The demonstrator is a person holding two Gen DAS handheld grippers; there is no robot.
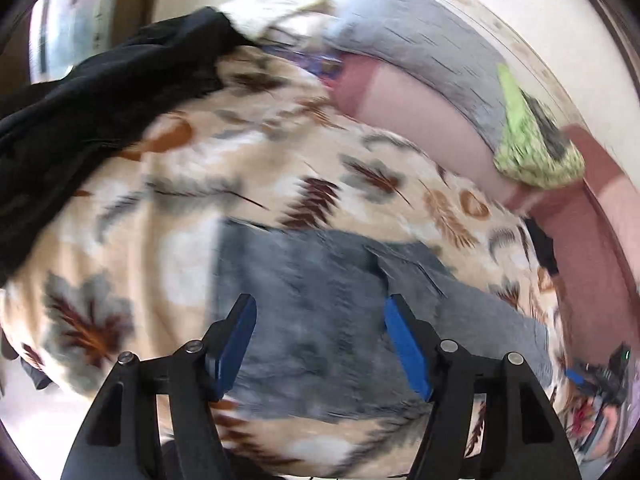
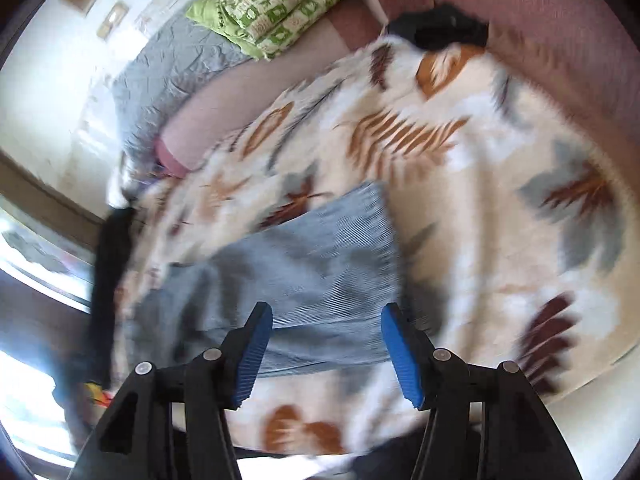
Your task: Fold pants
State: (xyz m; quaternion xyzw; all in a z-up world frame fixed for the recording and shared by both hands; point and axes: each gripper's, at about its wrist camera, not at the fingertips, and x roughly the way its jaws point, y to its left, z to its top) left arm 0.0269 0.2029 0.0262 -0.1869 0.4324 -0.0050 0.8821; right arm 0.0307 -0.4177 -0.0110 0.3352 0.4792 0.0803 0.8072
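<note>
Grey-blue pants [image 1: 320,312] lie flat on a cream blanket with a leaf print [image 1: 280,168]. In the left wrist view my left gripper [image 1: 320,308] is open and empty, hovering above the pants. In the right wrist view the pants [image 2: 304,276] lie in a folded rectangle on the blanket [image 2: 500,220]. My right gripper [image 2: 326,316] is open and empty, above the pants' near edge. Both views are motion blurred.
A black garment [image 1: 100,100] is heaped at the blanket's far left. A pink mattress [image 1: 420,120], a grey sheet [image 1: 420,32] and a green patterned cloth [image 2: 280,8] lie beyond. A small black item [image 2: 440,28] sits at the blanket's far edge.
</note>
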